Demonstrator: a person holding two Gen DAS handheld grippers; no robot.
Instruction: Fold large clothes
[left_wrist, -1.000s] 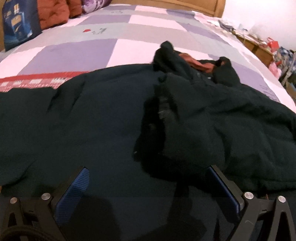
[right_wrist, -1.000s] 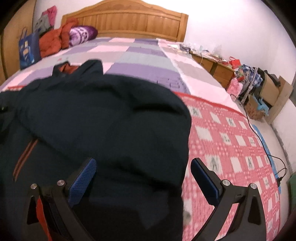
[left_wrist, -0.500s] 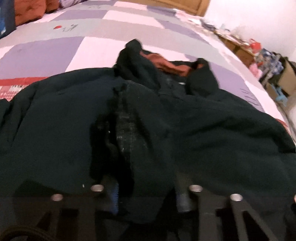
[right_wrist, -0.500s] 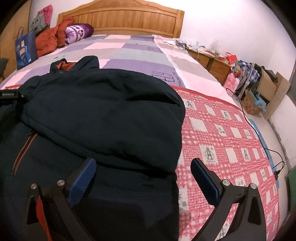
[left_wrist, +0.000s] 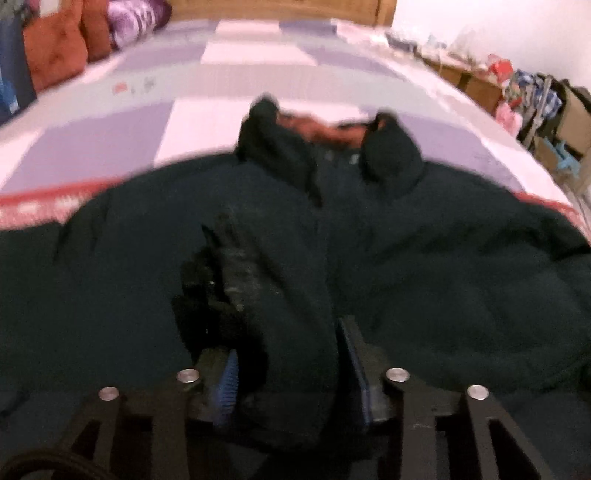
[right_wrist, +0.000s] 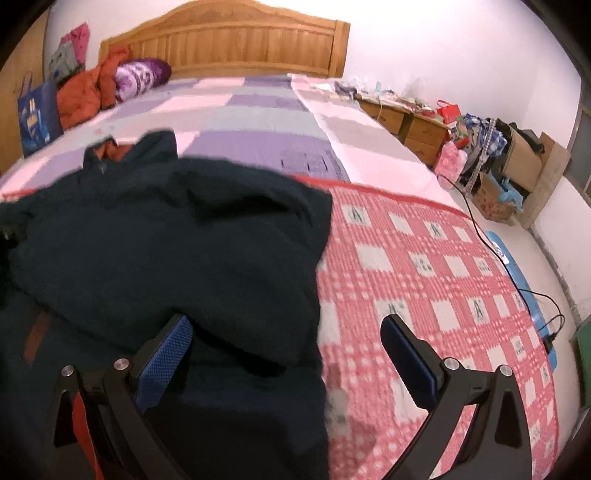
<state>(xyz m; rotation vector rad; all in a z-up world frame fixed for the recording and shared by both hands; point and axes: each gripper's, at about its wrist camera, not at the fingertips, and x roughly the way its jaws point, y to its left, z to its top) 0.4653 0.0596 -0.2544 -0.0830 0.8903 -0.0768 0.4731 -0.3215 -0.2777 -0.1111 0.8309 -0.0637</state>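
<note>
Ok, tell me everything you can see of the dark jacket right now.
The dark jacket looks like thick, soft, blackish-green fabric with a rust-orange lining at its collar. It lies spread and rumpled on the bed, partly over the red checked blanket. The left hand-held gripper is shut on a bunched fold; the right hand-held gripper is open over its edge.

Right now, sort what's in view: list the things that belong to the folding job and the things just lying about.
Part of the job:
- large dark green padded jacket spread on the bed
- left gripper, jaws shut on a bunched fold of it
- right gripper, jaws open over the jacket's edge

Just lying about:
- orange quilted cushion
- purple floral pillow
- blue shopping bag
- wooden bedside cabinet
</note>
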